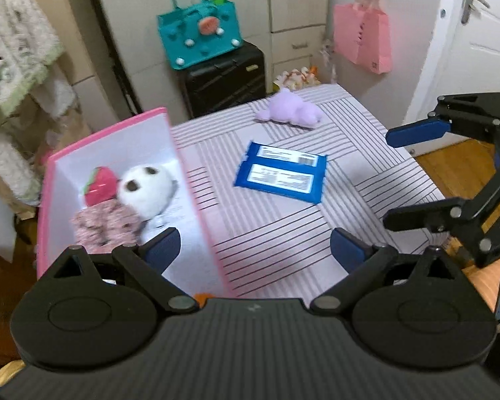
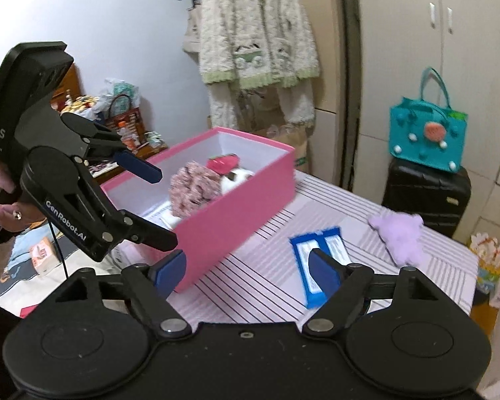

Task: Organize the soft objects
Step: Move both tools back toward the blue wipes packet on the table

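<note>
A pink box (image 1: 196,200) (image 2: 236,213) sits on the striped table. In it lie a red strawberry plush (image 1: 100,180) (image 2: 221,163), a white plush (image 1: 148,188) (image 2: 236,176) and a pink patterned soft item (image 1: 105,225) (image 2: 191,190). A purple plush (image 1: 288,110) (image 2: 400,233) lies at the table's far side. A blue wipes pack (image 1: 281,171) (image 2: 316,260) lies mid-table. My left gripper (image 1: 255,250) (image 2: 150,200) is open and empty over the box's near edge. My right gripper (image 2: 248,270) (image 1: 403,173) is open and empty, near the wipes pack.
A striped cloth (image 1: 283,233) covers the table. A teal bag (image 1: 200,36) (image 2: 428,140) stands on a black suitcase (image 1: 223,80) (image 2: 423,190). A pink bag (image 1: 363,36) hangs by the door. A fluffy coat (image 2: 260,33) hangs behind the box.
</note>
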